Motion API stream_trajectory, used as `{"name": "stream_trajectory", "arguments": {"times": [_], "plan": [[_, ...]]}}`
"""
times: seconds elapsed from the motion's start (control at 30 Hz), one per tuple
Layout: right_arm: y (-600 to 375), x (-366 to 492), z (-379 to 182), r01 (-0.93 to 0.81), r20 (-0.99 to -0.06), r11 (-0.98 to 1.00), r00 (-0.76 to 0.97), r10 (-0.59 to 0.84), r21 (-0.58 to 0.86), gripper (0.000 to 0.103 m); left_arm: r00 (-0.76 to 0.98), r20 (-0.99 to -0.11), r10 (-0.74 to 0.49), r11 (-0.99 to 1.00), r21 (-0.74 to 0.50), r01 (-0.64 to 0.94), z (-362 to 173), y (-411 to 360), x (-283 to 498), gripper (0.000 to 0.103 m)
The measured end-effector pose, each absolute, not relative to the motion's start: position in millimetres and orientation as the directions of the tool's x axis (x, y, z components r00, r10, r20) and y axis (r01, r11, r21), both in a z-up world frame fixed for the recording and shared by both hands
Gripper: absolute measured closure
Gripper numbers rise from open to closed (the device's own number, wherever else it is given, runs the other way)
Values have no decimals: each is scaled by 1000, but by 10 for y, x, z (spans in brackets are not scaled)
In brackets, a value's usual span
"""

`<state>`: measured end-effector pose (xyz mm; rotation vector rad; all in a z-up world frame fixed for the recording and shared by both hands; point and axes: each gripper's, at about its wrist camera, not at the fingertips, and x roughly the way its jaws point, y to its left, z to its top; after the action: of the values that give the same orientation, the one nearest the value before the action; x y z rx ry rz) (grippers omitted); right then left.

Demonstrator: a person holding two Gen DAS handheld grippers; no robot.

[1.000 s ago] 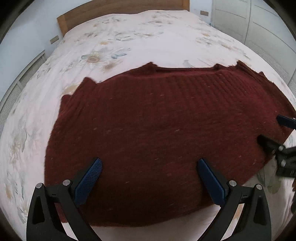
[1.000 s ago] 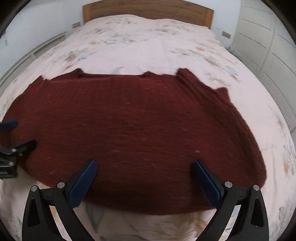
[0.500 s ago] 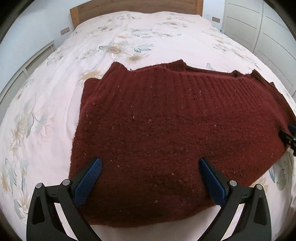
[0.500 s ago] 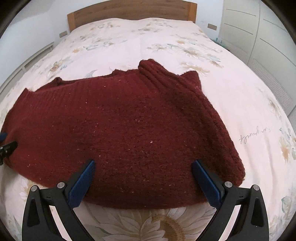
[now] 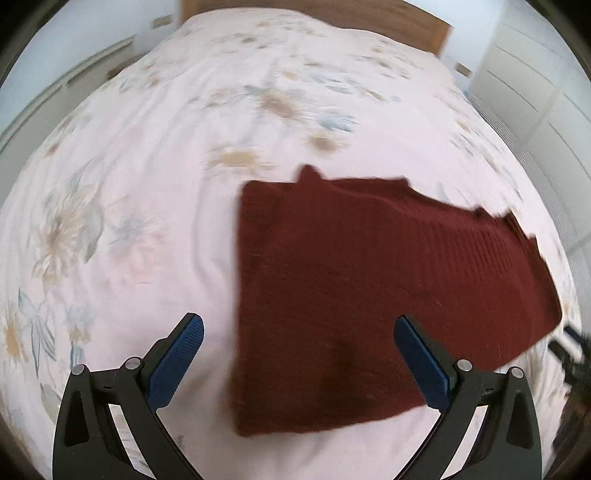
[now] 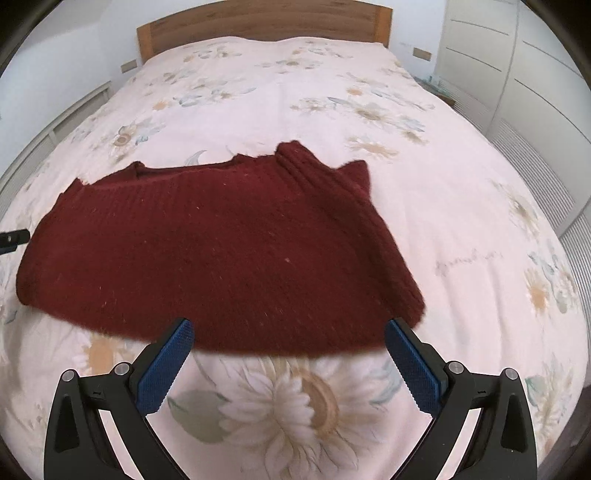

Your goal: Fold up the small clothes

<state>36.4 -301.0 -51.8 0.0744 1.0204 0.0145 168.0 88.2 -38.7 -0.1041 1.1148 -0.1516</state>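
Note:
A dark red knitted sweater lies flat on the bed, folded into a rough rectangle; it also shows in the right wrist view. My left gripper is open and empty, held above the sweater's near left edge. My right gripper is open and empty, just in front of the sweater's near edge, above the bedspread. The right gripper's tip shows at the far right of the left wrist view, and the left gripper's tip at the far left of the right wrist view.
The bed has a pale pink floral bedspread and a wooden headboard. White wardrobe doors stand to the right. A white wall panel runs along the left of the bed.
Both grippers have pulled back and apart from the sweater. The left one swung left, so the sweater now sits right of centre in its view. The left view is blurred by motion.

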Motion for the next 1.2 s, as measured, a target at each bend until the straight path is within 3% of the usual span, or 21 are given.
{"name": "stream_trajectory", "arguments": {"times": [0.23,0.57,0.63,0.7,0.77,0.8,0.87,0.97,1.2], "plan": [[-3133,193,-623,73,-875,994,482,38,84,0,327,-919,-222,970,-244,-25,-810,1238,1814,1],[-3252,100,-716,120,-895,990,446,18,79,0,289,-894,-341,938,-345,39,-1054,1160,1777,4],[-3257,111,-705,124,-894,989,448,19,83,0,285,-894,-347,938,-339,79,-1035,1084,1751,17],[-3255,119,-686,122,-892,989,451,17,81,0,282,-888,-363,932,-350,94,-1005,1038,1738,38],[-3254,135,-669,121,-894,990,448,11,72,0,290,-884,-367,930,-355,96,-977,1026,1730,49],[-3259,139,-665,125,-897,990,443,4,67,0,286,-878,-384,923,-368,110,-958,1016,1719,60],[-3283,132,-649,136,-898,988,441,-1,66,0,285,-876,-389,921,-370,120,-917,1009,1708,71],[-3344,111,-616,155,-896,985,444,0,77,0,277,-874,-399,917,-378,127,-810,1003,1703,77],[-3513,63,-503,179,-880,978,475,9,107,0,295,-828,-477,879,-451,157,-239,829,1670,79]]}}
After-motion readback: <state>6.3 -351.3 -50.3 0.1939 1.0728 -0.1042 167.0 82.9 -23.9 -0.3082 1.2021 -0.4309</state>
